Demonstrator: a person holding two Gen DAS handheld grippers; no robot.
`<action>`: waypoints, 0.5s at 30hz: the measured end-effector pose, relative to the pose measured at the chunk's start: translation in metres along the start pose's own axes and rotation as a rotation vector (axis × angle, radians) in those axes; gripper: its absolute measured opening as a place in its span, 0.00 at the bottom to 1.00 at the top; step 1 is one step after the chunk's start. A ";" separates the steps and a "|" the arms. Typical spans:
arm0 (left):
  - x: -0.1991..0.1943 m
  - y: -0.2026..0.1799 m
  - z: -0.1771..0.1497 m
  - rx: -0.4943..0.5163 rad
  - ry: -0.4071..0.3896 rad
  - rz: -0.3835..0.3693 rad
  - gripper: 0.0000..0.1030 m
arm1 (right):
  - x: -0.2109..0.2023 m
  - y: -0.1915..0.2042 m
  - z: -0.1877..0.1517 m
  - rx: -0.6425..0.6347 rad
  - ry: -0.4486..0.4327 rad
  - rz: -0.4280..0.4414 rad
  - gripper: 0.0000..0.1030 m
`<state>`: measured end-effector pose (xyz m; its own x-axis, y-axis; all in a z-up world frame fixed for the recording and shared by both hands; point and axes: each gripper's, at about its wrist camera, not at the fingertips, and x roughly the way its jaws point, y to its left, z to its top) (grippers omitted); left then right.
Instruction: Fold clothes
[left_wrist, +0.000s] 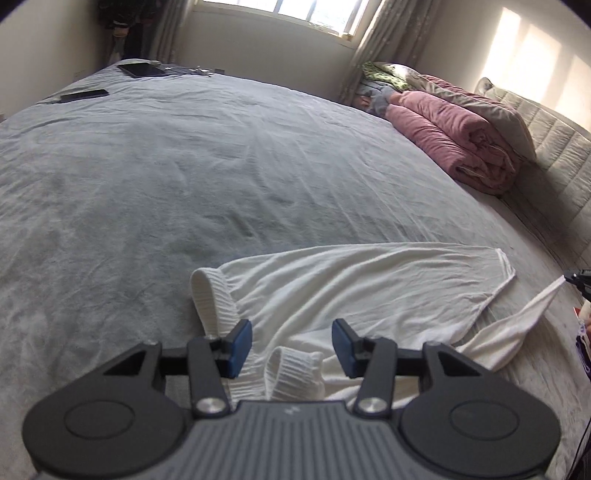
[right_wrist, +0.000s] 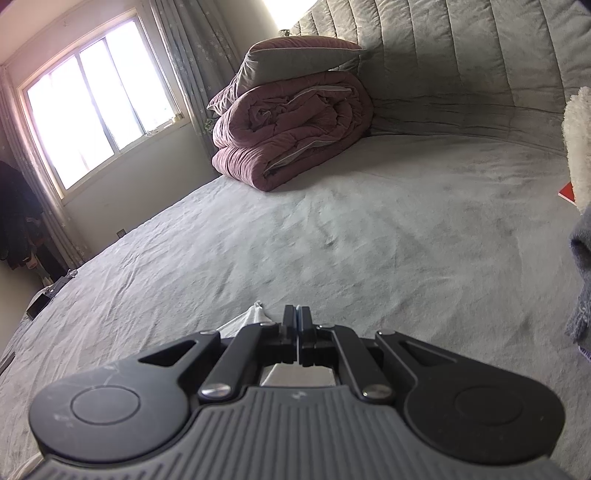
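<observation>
- The surface is a big bed with a wrinkly grey cover, taking up most of both wrist views.
- Padded grey headboard runs along the 1 o'clock side in the right wrist view.
- One window at about 10 o'clock there, bright, with two curtains, one on each side.
- One rolled-up pink quilt against the headboard, at 12 o'clock from the right gripper, with one grey pillow sitting on top.
- Left wrist view: a small heap of mixed clothes past the quilt, at 1 o'clock by the curtain.
- Two dark flat gadgets at the far edge, around 11 o'clock: one looks like a tablet, one like a phone. Can't tell more.
- Dark clothes hanging in the corner at 9 o'clock, right wrist view.
- The one white garment lies spread on the bed at 12 to 2 o'clock from the left gripper. I count two ribbed cuffs showing, both near that gripper.
- Left gripper: fingers apart, blue pads clear of the cloth, nothing clamped, hovering over the nearer cuff.
- Right gripper: pinched together on a stretched-out corner of the white garment, lifting it in a taut strip.
- Something fluffy cream and something grey knit at the 3 o'clock edge, right wrist view.
</observation>
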<state>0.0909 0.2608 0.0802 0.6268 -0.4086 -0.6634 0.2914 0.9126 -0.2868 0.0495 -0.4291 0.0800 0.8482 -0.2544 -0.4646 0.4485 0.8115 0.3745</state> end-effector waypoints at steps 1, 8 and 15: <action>0.004 -0.001 -0.002 0.017 0.018 -0.011 0.47 | 0.000 0.000 -0.001 -0.002 0.001 -0.002 0.01; 0.021 0.002 -0.014 0.032 0.063 0.008 0.46 | 0.005 0.003 -0.004 -0.016 0.010 -0.011 0.01; 0.023 -0.002 -0.016 0.059 0.058 0.057 0.23 | 0.004 0.002 -0.004 -0.019 0.008 -0.010 0.01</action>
<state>0.0929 0.2502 0.0541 0.6012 -0.3533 -0.7167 0.3001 0.9311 -0.2073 0.0526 -0.4260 0.0759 0.8413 -0.2582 -0.4749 0.4513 0.8191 0.3542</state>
